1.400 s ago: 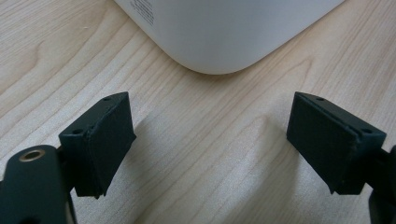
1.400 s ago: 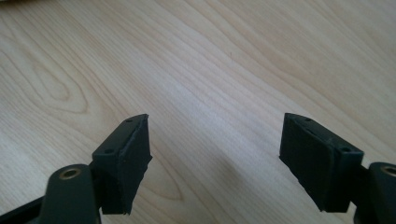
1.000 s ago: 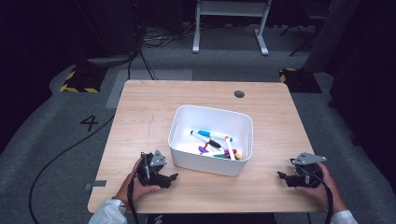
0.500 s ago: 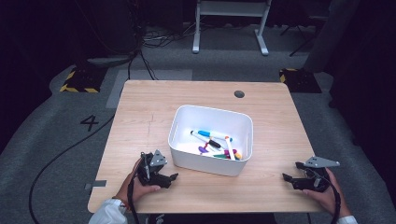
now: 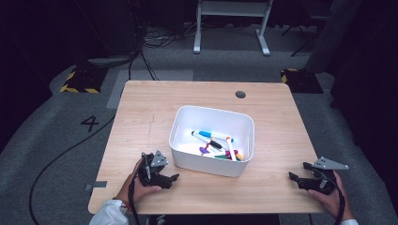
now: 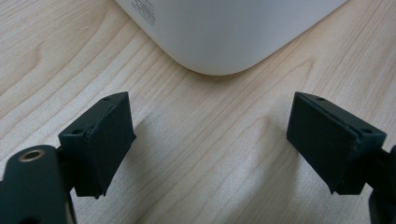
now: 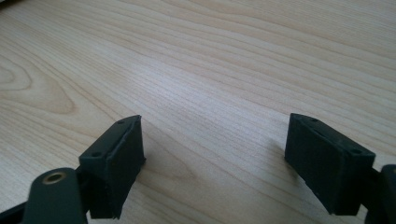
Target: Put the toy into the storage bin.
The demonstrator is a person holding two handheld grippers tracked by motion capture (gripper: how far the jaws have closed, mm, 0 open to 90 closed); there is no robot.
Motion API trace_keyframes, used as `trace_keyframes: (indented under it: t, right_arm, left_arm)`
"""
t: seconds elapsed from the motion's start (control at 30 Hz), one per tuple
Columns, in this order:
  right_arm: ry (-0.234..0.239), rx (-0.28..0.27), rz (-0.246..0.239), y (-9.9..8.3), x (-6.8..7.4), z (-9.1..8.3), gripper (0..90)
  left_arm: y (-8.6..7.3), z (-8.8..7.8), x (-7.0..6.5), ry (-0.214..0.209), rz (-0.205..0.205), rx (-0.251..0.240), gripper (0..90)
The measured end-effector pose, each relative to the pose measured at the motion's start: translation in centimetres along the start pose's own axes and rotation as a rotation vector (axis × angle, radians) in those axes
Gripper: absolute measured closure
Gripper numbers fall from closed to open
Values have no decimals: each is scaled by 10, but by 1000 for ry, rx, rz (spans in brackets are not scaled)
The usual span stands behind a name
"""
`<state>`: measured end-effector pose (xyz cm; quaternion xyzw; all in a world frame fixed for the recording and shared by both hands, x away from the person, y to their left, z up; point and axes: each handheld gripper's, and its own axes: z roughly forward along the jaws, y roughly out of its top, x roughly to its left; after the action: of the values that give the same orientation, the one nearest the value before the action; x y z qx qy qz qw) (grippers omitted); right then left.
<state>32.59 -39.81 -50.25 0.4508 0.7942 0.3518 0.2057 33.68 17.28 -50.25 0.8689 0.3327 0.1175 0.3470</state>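
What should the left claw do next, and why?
Probably ease the left gripper forward toward the white bin and take hold of its near corner. Its jaws stand open with nothing between them, and the left gripper view shows the bin's rounded corner just ahead on the table. The markers already lie inside the bin.

The place looked like a lab or recording studio rather than a home. A small light-wood table point(image 5: 141, 112) stood alone on grey carpet point(image 5: 61, 140) in a dark room, and a white number four point(image 5: 90, 123) was marked on the floor beside it — the sort of label given to a station. Black cables point(image 5: 141, 56) trailed across the carpet, yellow-and-black hazard-striped blocks point(image 5: 77, 82) sat near the table's far corners, and the white legs of a stand point(image 5: 230, 28) rose behind — equipment, not furniture.
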Motion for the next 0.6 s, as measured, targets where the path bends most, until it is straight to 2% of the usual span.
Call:
trace_keyframes:
  t: [0.1,0.6]
  right_arm:
    - [-6,1,3,0,0,0,199]
    - [-17,-3,21,-1,0,-1,201]
  left_arm:
    - [0,0,1,0,9,0,148]
    - [0,0,0,5,4,1,149]
